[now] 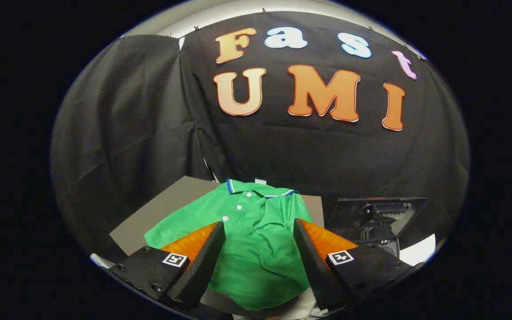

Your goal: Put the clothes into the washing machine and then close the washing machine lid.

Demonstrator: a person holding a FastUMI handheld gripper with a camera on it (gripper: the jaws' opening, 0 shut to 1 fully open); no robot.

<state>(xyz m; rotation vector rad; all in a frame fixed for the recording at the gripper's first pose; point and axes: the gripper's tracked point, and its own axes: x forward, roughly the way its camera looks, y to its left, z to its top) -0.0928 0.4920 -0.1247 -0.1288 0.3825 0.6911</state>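
- Black cloth wall (336,155) stands well beyond the fingers, hanging in soft folds.
- A second black cloth panel (122,133) meets it at a seam, off to the left of the fingers.
- A pale strip (220,13) shows above the cloth, possibly a ceiling or frame.
- A grey tabletop (167,204) stretches ahead of the fingers to the wall.
- Light is even and dim.

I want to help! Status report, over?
Tongs open above green shirt. Shirt flat on table, ungrabbed. Washer lid up, beside it. Nothing blocking.
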